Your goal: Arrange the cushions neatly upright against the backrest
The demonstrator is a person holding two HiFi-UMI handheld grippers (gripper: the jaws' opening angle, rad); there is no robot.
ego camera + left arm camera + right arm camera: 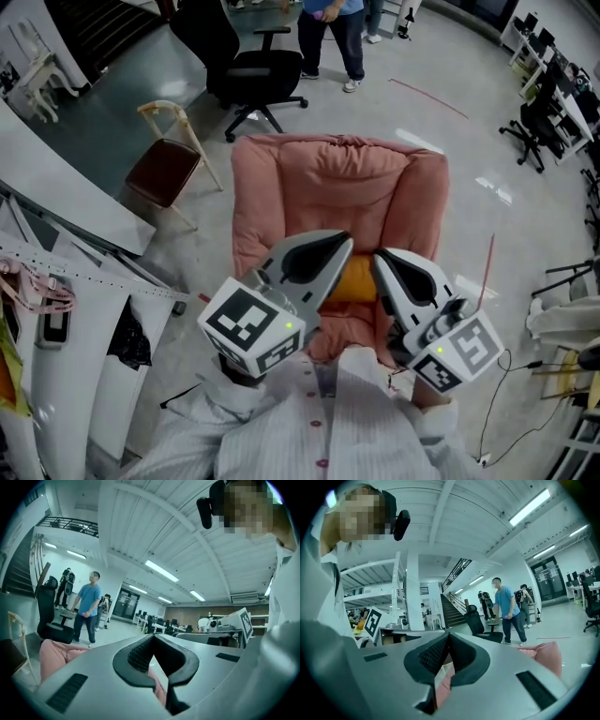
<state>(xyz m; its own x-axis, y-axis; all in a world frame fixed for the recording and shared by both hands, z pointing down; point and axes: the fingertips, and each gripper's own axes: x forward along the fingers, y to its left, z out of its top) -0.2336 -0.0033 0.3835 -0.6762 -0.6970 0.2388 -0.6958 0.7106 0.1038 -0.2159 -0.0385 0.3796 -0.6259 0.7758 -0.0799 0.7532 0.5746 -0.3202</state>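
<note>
A pink padded armchair [328, 178] with a tall soft backrest stands on the floor right in front of me. An orange cushion [354, 279] lies on its seat, mostly hidden under the grippers. My left gripper [345, 242] and right gripper [377, 257] hang close together above the seat, tips nearly touching, both pointing toward the backrest. In the left gripper view the left gripper [153, 636] has its jaws shut with nothing at the tips. The right gripper [448, 633] is shut the same way. Pink fabric shows through the gap behind each pair of tips.
A black office chair [246, 70] and a person in a blue shirt [330, 33] are beyond the armchair. A wooden chair with a dark red seat [167, 164] stands at the left, white panels [75, 309] nearer left. Desks and chairs [548, 103] line the right side.
</note>
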